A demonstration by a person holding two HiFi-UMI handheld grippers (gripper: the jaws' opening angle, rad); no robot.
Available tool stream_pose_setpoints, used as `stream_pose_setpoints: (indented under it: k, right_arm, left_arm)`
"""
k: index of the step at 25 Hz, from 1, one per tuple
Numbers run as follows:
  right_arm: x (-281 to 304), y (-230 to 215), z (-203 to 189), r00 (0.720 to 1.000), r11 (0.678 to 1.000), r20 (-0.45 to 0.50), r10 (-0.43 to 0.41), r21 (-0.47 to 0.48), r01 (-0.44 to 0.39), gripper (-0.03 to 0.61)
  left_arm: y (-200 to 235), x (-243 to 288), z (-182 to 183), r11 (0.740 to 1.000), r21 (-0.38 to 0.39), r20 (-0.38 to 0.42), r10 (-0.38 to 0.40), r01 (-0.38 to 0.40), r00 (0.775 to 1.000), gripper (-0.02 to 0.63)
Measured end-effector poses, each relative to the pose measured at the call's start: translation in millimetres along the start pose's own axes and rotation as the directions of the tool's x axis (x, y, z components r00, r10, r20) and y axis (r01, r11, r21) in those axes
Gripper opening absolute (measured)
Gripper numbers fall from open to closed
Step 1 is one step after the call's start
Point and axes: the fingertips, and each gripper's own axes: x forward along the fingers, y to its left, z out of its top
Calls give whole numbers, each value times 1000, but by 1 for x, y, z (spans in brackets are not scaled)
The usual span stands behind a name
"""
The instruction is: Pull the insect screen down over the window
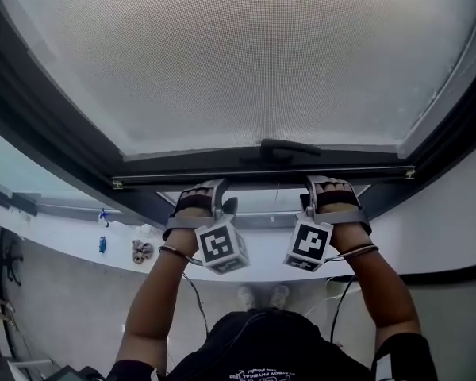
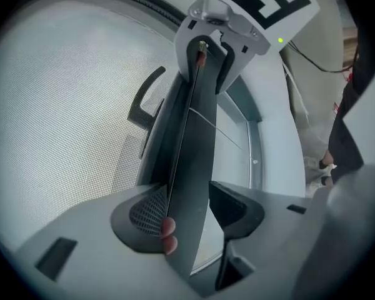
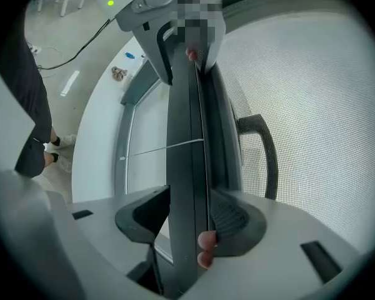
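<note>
The grey mesh insect screen fills the upper head view. Its dark bottom bar runs across, with a curved black handle at its middle. My left gripper and right gripper both hold the bar from below, one on each side of the handle. In the left gripper view the bar passes between the jaws, left gripper shut on it, handle beyond. In the right gripper view the right gripper is shut on the bar, beside the handle.
The dark window frame surrounds the screen. Below the bar lie the window glass and a white sill with small objects and a blue item. Cables hang from the grippers.
</note>
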Motion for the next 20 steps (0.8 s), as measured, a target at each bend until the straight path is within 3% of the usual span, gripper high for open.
stream_pose_setpoints:
  k: [5, 11, 16, 20]
  right_arm:
    - [3, -5, 1, 1000, 1000, 2, 9, 24, -10, 192]
    - [5, -4, -1, 998, 998, -13, -65, 8, 65, 193]
    - [5, -9, -1, 1000, 998, 6, -10, 64, 9, 192]
    - [5, -10, -1, 1000, 998, -1, 2, 69, -2, 189]
  left_arm:
    - [3, 2, 0, 1000, 19, -54, 19, -18, 998, 202]
    - [0, 5, 2, 1000, -6, -49, 14, -14, 999, 204]
    - [10, 2, 2, 998, -31, -41, -49, 48, 998, 200]
    - [11, 2, 3, 998, -43, -42, -38, 36, 998, 190]
